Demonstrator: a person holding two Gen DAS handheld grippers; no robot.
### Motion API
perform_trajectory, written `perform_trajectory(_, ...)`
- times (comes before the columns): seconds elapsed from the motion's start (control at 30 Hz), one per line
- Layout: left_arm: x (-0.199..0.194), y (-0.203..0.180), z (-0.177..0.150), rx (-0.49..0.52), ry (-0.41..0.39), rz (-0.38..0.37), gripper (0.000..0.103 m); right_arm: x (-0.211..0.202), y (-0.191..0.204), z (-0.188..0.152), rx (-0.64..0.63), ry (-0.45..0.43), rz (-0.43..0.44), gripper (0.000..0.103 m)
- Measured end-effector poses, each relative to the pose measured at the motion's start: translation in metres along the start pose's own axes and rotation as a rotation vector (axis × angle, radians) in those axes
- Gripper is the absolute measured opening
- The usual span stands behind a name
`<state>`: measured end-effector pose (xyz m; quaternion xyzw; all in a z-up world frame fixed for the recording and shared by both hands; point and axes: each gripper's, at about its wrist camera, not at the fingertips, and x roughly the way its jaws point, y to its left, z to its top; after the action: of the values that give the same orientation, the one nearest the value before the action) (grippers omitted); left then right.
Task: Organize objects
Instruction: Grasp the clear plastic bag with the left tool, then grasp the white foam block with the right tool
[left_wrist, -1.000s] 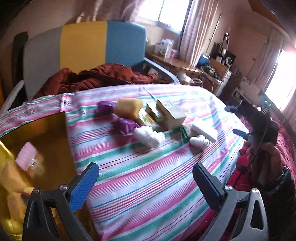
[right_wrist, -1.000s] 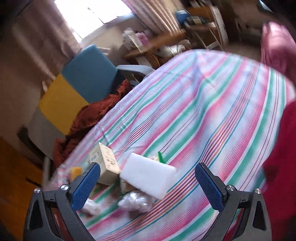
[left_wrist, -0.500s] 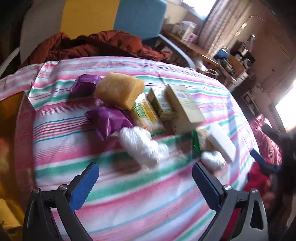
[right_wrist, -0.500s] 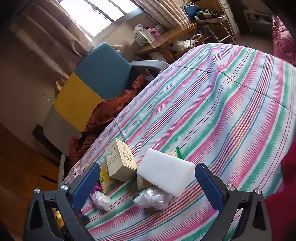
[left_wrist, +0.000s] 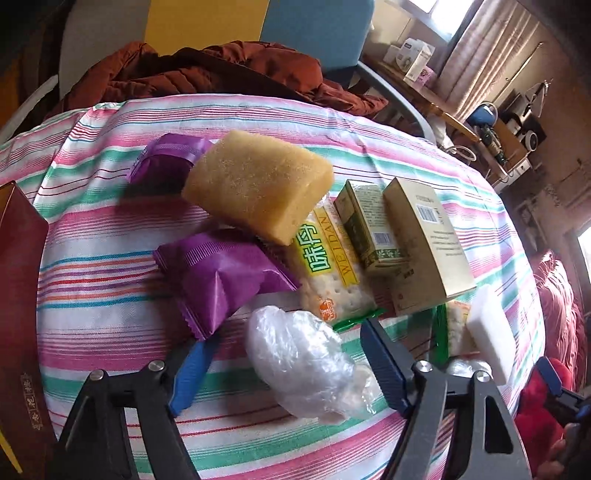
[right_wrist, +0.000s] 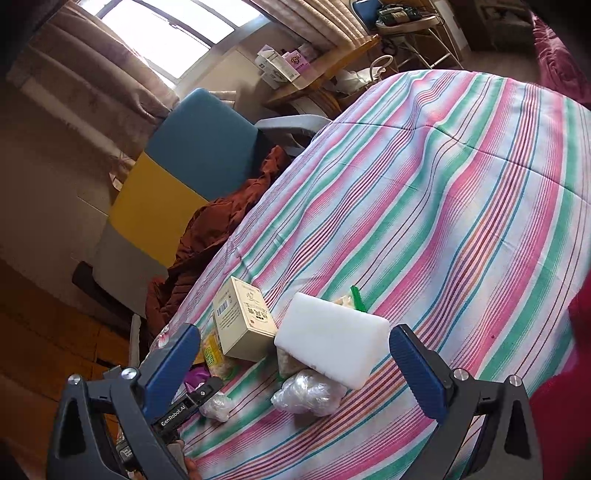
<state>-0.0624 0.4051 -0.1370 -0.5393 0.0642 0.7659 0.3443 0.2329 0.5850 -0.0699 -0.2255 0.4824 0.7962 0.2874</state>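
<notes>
A pile of items lies on the striped cloth (left_wrist: 110, 288). In the left wrist view my left gripper (left_wrist: 286, 373) is open, its fingers on either side of a clear plastic-wrapped bundle (left_wrist: 306, 365). Behind it lie a purple packet (left_wrist: 221, 273), a yellow sponge (left_wrist: 258, 188), a cracker pack (left_wrist: 328, 266), a green box (left_wrist: 369, 225) and a tan box (left_wrist: 424, 243). In the right wrist view my right gripper (right_wrist: 303, 362) is open and empty, framing a white foam block (right_wrist: 332, 343) and a second clear bundle (right_wrist: 308, 397). The tan box (right_wrist: 243, 321) stands left of the block.
A second purple packet (left_wrist: 166, 162) lies at the back left. A dark red box (left_wrist: 18, 295) stands at the cloth's left edge. A yellow, blue and grey chair (right_wrist: 177, 177) with a rust-coloured jacket (left_wrist: 221, 70) stands behind the table. A cluttered wooden desk (right_wrist: 325, 74) stands farther back.
My left gripper has moved in low toward the pile and now brackets the clear bundle. My right gripper has closed in slightly on the white block.
</notes>
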Motion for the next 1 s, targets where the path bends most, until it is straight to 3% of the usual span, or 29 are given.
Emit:
perform_trajectory(0.13, -0.002, 0.001, -0.006, 0.063, 0.008, 0.022, 0.069, 0.019, 0.013, 0.002, -0.099, 0.156, -0.058, 0.103)
perform_trajectory(0.2, -0.006, 0.004, -0.01, 0.069, 0.009, 0.022, 0.061, 0.037, 0.028, 0.006, -0.266, 0.263, -0.158, 0.103)
perform_trajectory(0.3, -0.012, 0.008, -0.016, 0.09, 0.007, 0.025, 0.051, 0.057, 0.052, 0.004, -0.529, 0.354, -0.276, 0.103)
perform_trajectory(0.47, -0.018, 0.016, -0.027, 0.131, -0.004, 0.017, 0.037, 0.094, 0.067, -0.001, -0.722, 0.452, -0.372, 0.103)
perform_trajectory(0.67, -0.025, 0.018, -0.039, 0.164, -0.016, 0.013, 0.037, 0.117, 0.053, 0.005, -0.695, 0.484, -0.404, 0.101)
perform_trajectory(0.7, -0.027, 0.02, -0.042, 0.168, -0.02, 0.011, 0.037, 0.118, 0.05, 0.005, -0.677, 0.498, -0.388, 0.097)
perform_trajectory(0.73, -0.027, 0.02, -0.043, 0.172, -0.022, 0.01, 0.037, 0.117, 0.049, 0.004, -0.67, 0.503, -0.381, 0.079)
perform_trajectory(0.77, -0.028, 0.021, -0.045, 0.175, -0.024, 0.008, 0.037, 0.115, 0.048, 0.004, -0.661, 0.506, -0.38, 0.072)
perform_trajectory(1.0, -0.035, 0.023, -0.057, 0.192, -0.047, 0.0, 0.036, 0.088, 0.044, 0.017, -0.582, 0.413, -0.381, 0.071)
